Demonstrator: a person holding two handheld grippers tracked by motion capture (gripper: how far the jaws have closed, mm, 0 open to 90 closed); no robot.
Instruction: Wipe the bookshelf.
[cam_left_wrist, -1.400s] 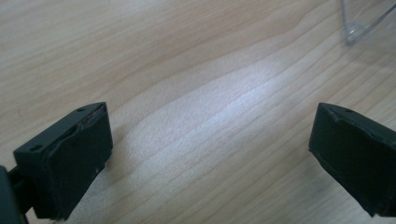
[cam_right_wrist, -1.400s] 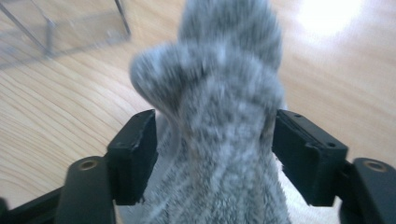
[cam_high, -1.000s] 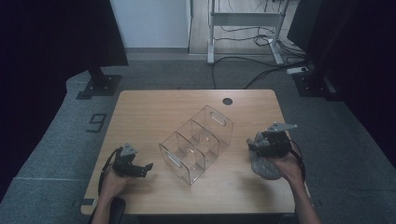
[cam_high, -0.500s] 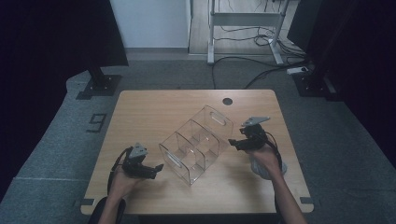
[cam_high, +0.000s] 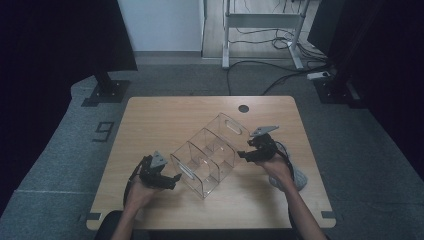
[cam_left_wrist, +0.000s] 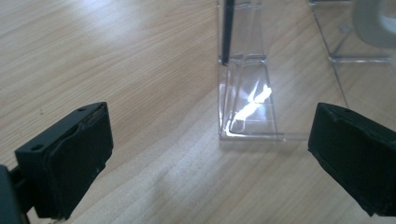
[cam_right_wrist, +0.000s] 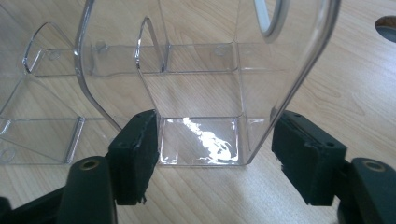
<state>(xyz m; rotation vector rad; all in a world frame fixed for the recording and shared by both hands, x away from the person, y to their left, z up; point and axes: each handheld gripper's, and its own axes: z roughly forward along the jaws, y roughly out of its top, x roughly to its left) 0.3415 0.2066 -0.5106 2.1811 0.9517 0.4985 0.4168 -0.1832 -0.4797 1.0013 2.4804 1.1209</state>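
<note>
Seen from the high view, a clear acrylic organizer (cam_high: 210, 155) with three compartments and cut-out handles at both ends is set diagonally at the middle of the light wooden worktop (cam_high: 165, 117), flanked by two hand-held grippers. The left gripper (cam_high: 172, 178) is held low just beside the organizer's near end, and the right gripper (cam_high: 241, 154) is brought up against its long right side, a placement that suggests the box is about to be gripped from two sides for a lift or a shift. A round cable hole (cam_high: 243, 108) is seen near the worktop's far edge, and a mark shaped like the figure 9 (cam_high: 103, 131) is laid out on the grey floor to the left; no other writing can be read. In the left gripper view, the jaws are spread wide over bare wood, with the organizer's bottom corner (cam_left_wrist: 250, 114) lying ahead between them, untouched. In the right gripper view, the jaws, which have just been closing, are set on either side of the organizer's end compartment (cam_right_wrist: 201, 135); the left pad appears to be at the wall while a gap is left at the right one, so no firm hold is judged to be made yet.
</note>
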